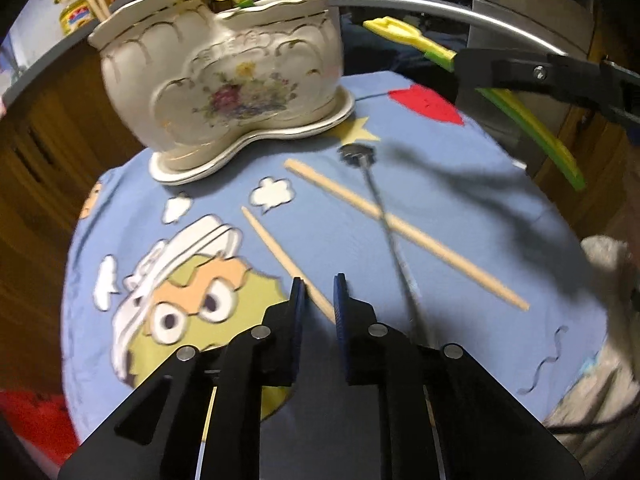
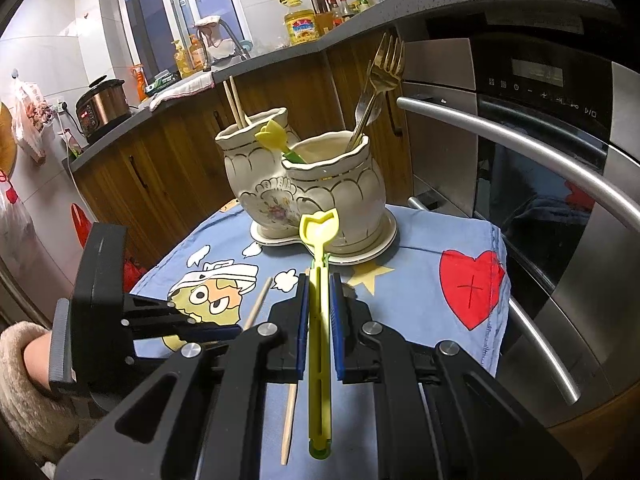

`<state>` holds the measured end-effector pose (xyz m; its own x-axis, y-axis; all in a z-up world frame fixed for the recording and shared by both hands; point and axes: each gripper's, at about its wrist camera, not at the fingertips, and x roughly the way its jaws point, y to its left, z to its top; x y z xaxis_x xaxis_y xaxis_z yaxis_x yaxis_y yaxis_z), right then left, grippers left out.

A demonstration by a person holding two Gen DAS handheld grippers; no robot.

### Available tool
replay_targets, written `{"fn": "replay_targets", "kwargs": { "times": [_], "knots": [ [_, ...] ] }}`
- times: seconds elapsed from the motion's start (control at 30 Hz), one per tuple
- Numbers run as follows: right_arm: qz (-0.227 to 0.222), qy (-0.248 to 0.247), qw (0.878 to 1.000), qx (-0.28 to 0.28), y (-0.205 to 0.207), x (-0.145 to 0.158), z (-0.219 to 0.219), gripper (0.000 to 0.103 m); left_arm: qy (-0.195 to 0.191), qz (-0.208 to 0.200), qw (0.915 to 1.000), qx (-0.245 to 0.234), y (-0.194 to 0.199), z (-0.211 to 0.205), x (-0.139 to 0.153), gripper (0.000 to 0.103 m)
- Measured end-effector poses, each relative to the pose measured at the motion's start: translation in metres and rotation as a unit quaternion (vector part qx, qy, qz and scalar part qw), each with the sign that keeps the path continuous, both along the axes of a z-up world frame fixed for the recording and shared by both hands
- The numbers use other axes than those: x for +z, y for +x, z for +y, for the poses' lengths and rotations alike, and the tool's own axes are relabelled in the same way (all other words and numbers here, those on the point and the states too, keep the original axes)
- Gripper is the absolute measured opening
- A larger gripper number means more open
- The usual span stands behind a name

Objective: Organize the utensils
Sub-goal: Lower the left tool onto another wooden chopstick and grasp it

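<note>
Left wrist view: left gripper (image 1: 320,294) at lower centre, fingers (image 1: 297,300) slightly apart with one wooden chopstick (image 1: 280,254) running between them; pads not seen pressing on it. Second chopstick (image 1: 404,234) lying at centre right on the blue cartoon cloth (image 1: 460,168) covering the tabletop, crossed by a thin metal utensil (image 1: 384,224) whose round head points toward the holder. Ceramic holder (image 1: 224,92) with floral print at upper centre on its matching saucer (image 1: 256,140), touching the cloth.

Right wrist view: right gripper (image 2: 320,312) at lower centre, fingers (image 2: 303,312) clamped on a yellow-green plastic clip (image 2: 319,320), held clear of the cloth, its tulip-shaped head pointing toward the holder (image 2: 304,184) in mid-frame. Holder with two compartments: pair of chopsticks (image 2: 234,100) upright in the far left one, forks (image 2: 376,92) leaning in the near right one, another yellow tulip clip (image 2: 274,136) resting at the junction between them. Left gripper (image 2: 200,328) visible at lower left, just above the cloth, with a fuzzy sleeve (image 2: 24,380) at the frame edge. Oven (image 2: 540,160) at right, kitchen counter (image 2: 280,52) behind.
</note>
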<state>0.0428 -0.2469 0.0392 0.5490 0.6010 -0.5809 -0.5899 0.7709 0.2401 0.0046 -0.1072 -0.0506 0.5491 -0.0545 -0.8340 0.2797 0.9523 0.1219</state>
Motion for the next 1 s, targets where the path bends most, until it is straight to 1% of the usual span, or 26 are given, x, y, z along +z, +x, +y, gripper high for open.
{"fn": "replay_targets", "kwargs": {
  "times": [0.1,0.17,0.2,0.23,0.27,0.33,0.37,0.4,0.43,0.47,0.53,0.57,0.63,0.7,0.8,0.87,0.9,0.93,0.97,1.0],
  "knots": [
    [-0.001,-0.001,1.000,0.002,0.000,0.000,0.001,0.010,0.023,0.001,0.9997,0.013,0.000,0.017,0.001,0.015],
    [-0.001,-0.001,1.000,0.003,-0.001,0.000,0.001,0.010,0.024,0.005,0.9993,0.030,0.001,0.027,0.001,0.015],
    [0.000,-0.002,1.000,0.003,-0.001,0.000,0.002,0.010,0.018,0.007,0.9989,0.042,0.003,0.033,0.002,0.015],
    [0.000,-0.002,1.000,0.004,-0.001,0.000,0.002,0.010,0.012,0.009,0.9986,0.051,0.004,0.036,0.002,0.020],
    [0.000,-0.003,1.000,0.004,-0.001,0.000,0.003,0.010,0.003,0.011,0.9981,0.061,0.007,0.039,0.002,0.028],
    [0.000,-0.004,1.000,0.006,-0.001,-0.001,0.005,0.010,0.000,0.010,0.9974,0.072,0.012,0.042,0.001,0.034],
    [0.000,-0.005,1.000,0.008,-0.001,-0.001,0.005,0.010,-0.003,0.009,0.9972,0.075,0.013,0.042,0.001,0.034],
    [0.000,-0.006,1.000,0.009,-0.001,-0.002,0.005,0.010,-0.008,0.007,0.9970,0.077,0.015,0.043,0.002,0.034],
    [0.000,-0.006,1.000,0.009,-0.001,-0.002,0.006,0.010,-0.015,0.006,0.9972,0.073,0.016,0.043,0.001,0.025],
    [0.000,-0.005,1.000,0.010,-0.001,-0.002,0.005,0.010,-0.025,0.007,0.9976,0.065,0.017,0.042,0.002,0.015],
    [0.000,-0.005,1.000,0.010,-0.001,-0.002,0.005,0.010,-0.015,0.000,0.9984,0.055,0.018,0.037,0.002,0.011],
    [0.000,-0.005,1.000,0.010,-0.001,-0.002,0.005,0.010,-0.013,-0.004,0.9991,0.041,0.017,0.033,0.001,0.010],
    [0.000,-0.005,1.000,0.012,-0.001,-0.002,0.005,0.010,-0.005,-0.012,0.9997,0.022,0.013,0.025,0.001,0.009],
    [-0.001,-0.005,1.000,0.013,-0.001,-0.002,0.006,0.010,-0.025,-0.010,0.9996,-0.010,0.008,0.017,0.003,0.007],
    [0.000,-0.004,1.000,0.014,-0.001,-0.002,0.006,0.010,-0.023,-0.012,0.9989,-0.038,0.000,0.000,0.005,0.007],
    [-0.001,-0.005,1.000,0.015,-0.002,-0.002,0.006,0.010,-0.020,-0.012,0.9992,-0.033,0.000,-0.001,0.006,0.007],
    [-0.001,-0.005,1.000,0.015,-0.002,-0.002,0.006,0.010,-0.009,-0.012,0.9995,-0.027,0.002,-0.003,0.006,0.007],
    [-0.001,-0.005,1.000,0.015,-0.002,-0.002,0.007,0.010,-0.001,-0.011,0.9997,-0.024,0.003,-0.003,0.005,0.009],
    [-0.002,-0.006,1.000,0.016,-0.002,-0.002,0.007,0.010,0.001,-0.009,0.9998,-0.020,0.004,-0.003,0.004,0.014],
    [-0.002,-0.006,1.000,0.017,-0.003,-0.002,0.007,0.010,-0.001,-0.007,0.9998,-0.019,0.006,-0.004,0.003,0.015]
  ]
}}
